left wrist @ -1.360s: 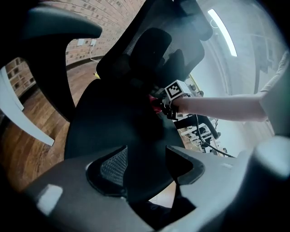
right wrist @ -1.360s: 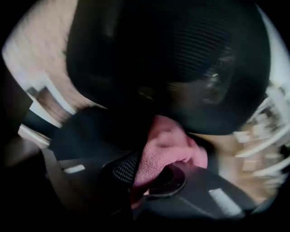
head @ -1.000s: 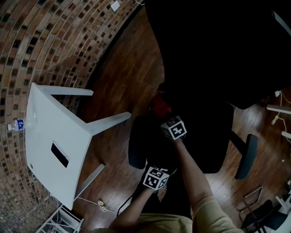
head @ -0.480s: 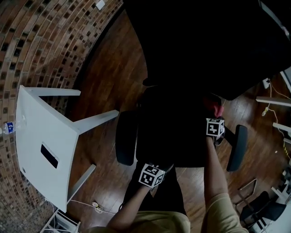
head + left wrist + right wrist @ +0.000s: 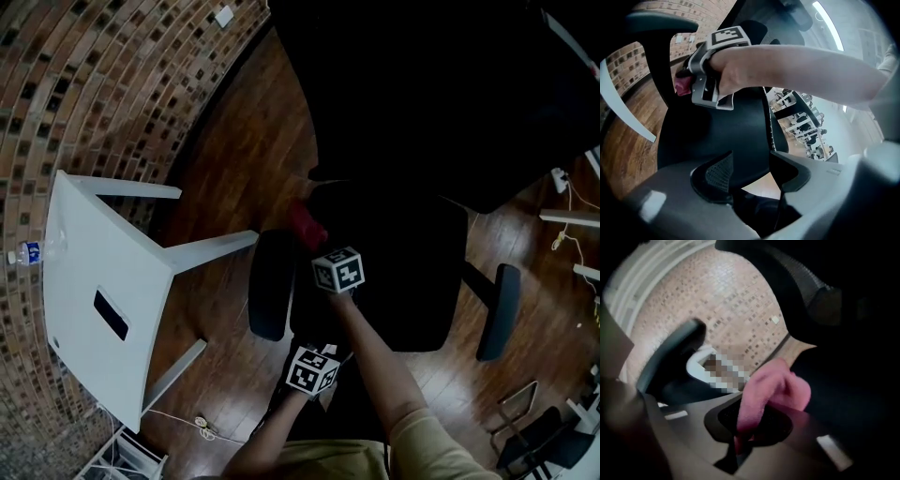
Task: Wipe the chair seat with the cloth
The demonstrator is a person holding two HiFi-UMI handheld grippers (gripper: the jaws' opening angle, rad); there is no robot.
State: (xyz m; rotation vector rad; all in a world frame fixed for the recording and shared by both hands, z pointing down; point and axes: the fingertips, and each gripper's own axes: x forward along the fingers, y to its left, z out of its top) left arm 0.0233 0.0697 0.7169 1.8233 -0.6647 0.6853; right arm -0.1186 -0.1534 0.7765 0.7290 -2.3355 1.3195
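Note:
The black chair seat [image 5: 398, 272] lies in the middle of the head view, with an armrest on each side. My right gripper [image 5: 323, 246] is over the seat's left rear corner, shut on a pink cloth [image 5: 307, 225] that presses on the seat. In the right gripper view the pink cloth [image 5: 776, 390] bulges out from between the jaws of my right gripper [image 5: 750, 427]. My left gripper [image 5: 312, 370] is at the seat's front edge. In the left gripper view its jaws [image 5: 750, 176] straddle and clamp that edge; beyond them the right gripper [image 5: 705, 89] and cloth [image 5: 683, 84] show.
A white table [image 5: 94, 309] stands to the left by the curved brick wall [image 5: 84, 84], a water bottle [image 5: 23, 253] beside it. The left armrest [image 5: 267, 295] is close to the cloth. A cable [image 5: 202, 424] lies on the wooden floor; other chairs [image 5: 544, 441] stand at lower right.
My right gripper carried the cloth from the seat's left side across to its right side, then back to the left rear corner. The left gripper stayed at the front edge.

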